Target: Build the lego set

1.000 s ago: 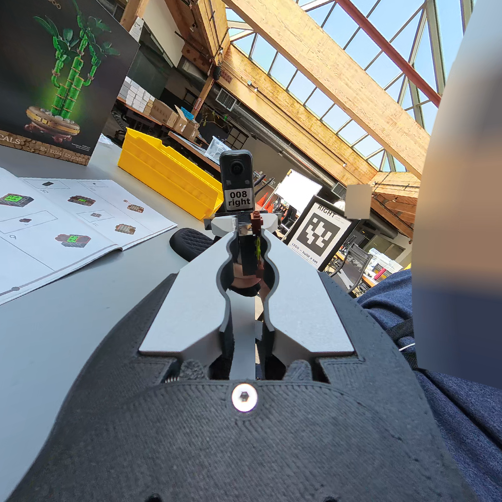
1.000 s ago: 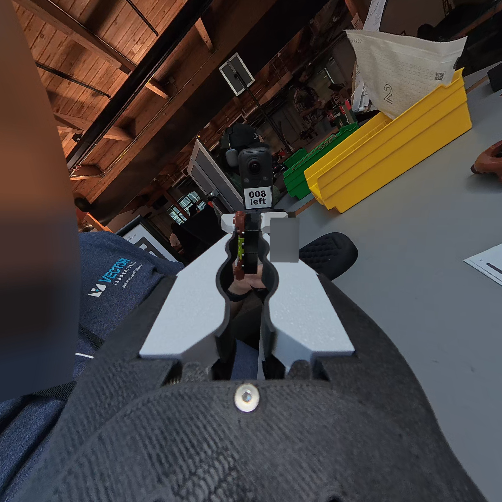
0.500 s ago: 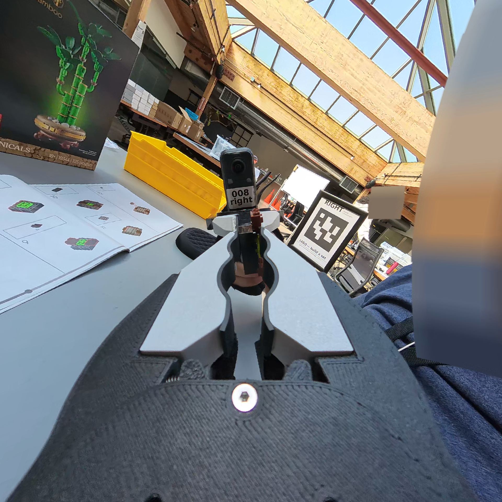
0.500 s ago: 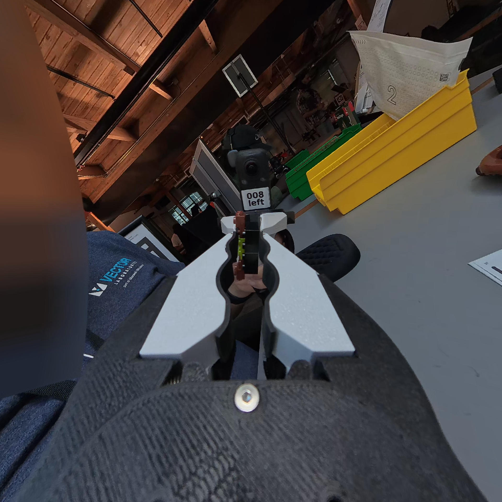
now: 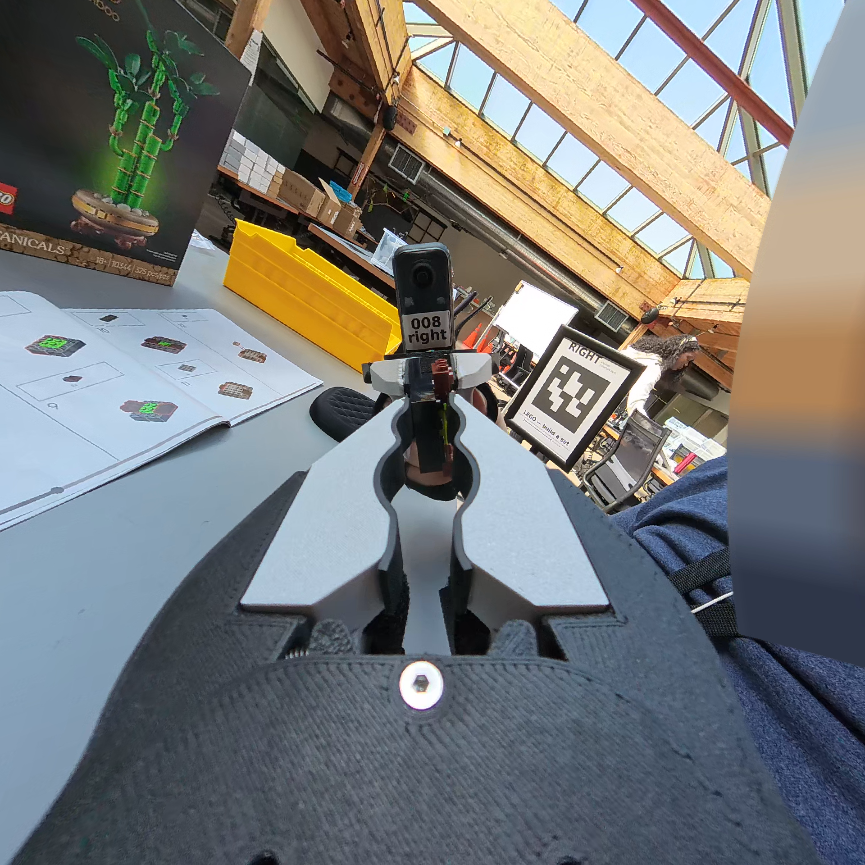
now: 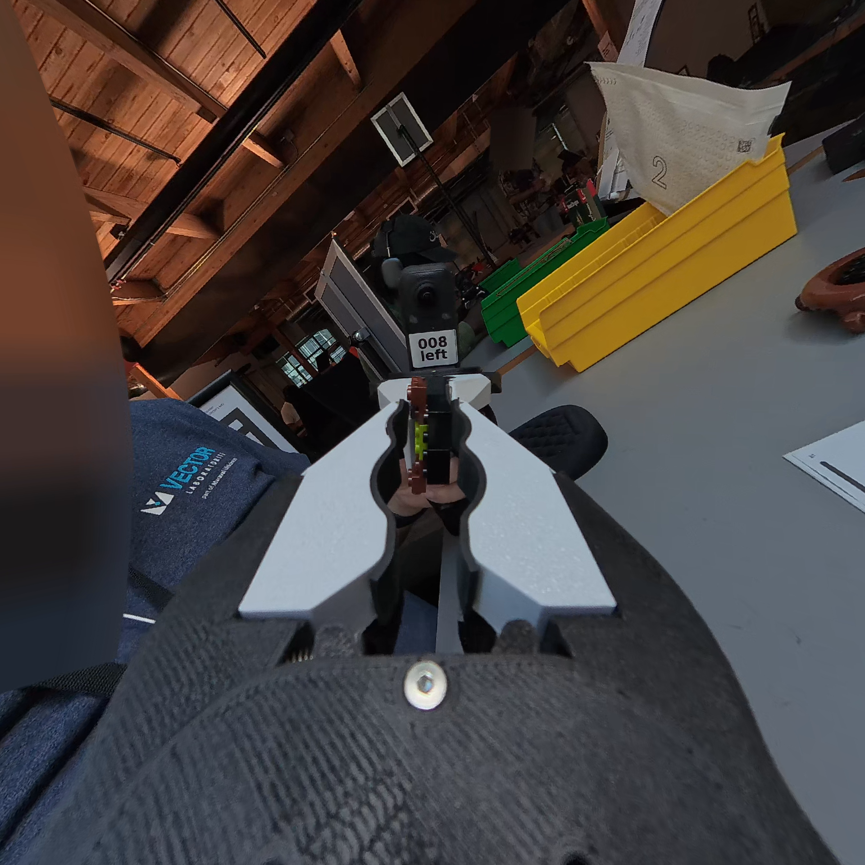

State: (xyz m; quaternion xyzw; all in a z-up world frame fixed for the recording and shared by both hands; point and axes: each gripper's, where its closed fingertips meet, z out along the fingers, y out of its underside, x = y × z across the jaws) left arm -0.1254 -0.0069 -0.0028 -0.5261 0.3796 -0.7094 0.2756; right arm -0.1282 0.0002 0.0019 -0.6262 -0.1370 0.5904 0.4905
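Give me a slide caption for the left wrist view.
Both grippers, left and right, clamp one small brick stack above the table.

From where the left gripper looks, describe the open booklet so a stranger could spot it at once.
Start at the grey table and find the tall dark box standing at its far left. In front of it, left of the yellow bin, lies the booklet. It is the only flat white thing there, opened to small pictures of brown and green bricks.

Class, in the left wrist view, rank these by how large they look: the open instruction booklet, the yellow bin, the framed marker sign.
1. Instruction booklet, largest.
2. Yellow bin and framed sign: too close to rank, and the sign stands nearer the camera.
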